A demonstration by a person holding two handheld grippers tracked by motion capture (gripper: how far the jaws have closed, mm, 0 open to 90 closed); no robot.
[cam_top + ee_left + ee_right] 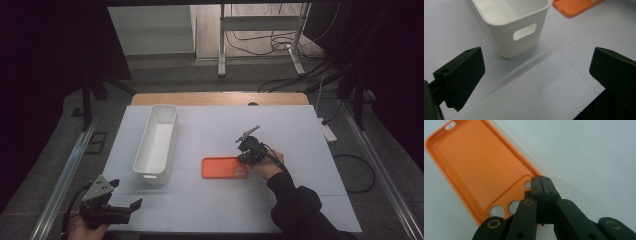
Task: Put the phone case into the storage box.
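Orange phone case [225, 167] flat mid-table, right of white bin [156, 141], camera-cutout end pinched in closed right gripper [541, 182]; left gripper [536, 75] wide open, empty, near corner; grasp made, next likely lift and carry left to bin.

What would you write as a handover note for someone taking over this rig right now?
Right tongs: shut, tips at the camera-hole end of the orange phone case; whether they pinch its edge cannot be told.
Left tongs: open, holding nothing, at the near left corner of the table, facing the handle end of the white bin.
Things: the case lies flat, inner side up, right of the bin and apart from it. The bin looks empty.
Done: right tongs brought to the case.
Left: probably lifting the case and placing it in the bin; confirm the grip first.
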